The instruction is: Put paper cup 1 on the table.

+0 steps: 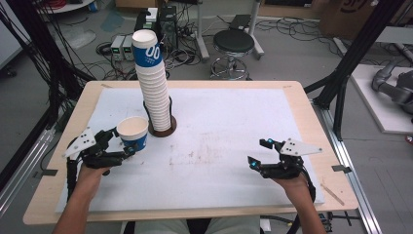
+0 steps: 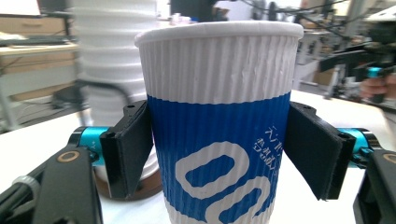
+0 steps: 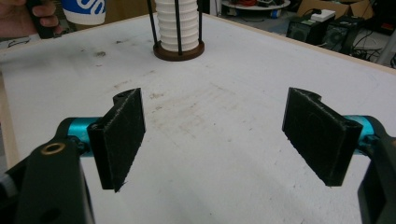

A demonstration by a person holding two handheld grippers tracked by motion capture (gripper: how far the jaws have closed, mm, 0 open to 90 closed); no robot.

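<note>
The right gripper (image 1: 260, 152) rests low over the bare near-right part of the worktop (image 1: 219, 146), its jaws standing wide apart with nothing between them; it takes no part in the work at this point.

The left gripper (image 1: 119, 141) sits at the near-left of the worktop with a single paper cup (image 1: 133, 132) between its jaws. In the left gripper view the left pad lies against the cup wall (image 2: 219, 140), while the right pad appears to stand just clear of it; the jaws are judged to be slackened around the cup rather than clamped on it. The cup stands upright, mouth up, and appears to rest on the worktop, though its base is hidden.

Just beyond it stands the tall stack of cups (image 1: 153, 83) in a round brown holder (image 1: 163, 130) with thin black rods, leaning slightly.

Assessment: one cup is separated from the stack and positioned beside the holder. Full release and withdrawal of the left gripper remain. The stack holds many cups, so if more are to be taken off, most of the work is outstanding.
</note>
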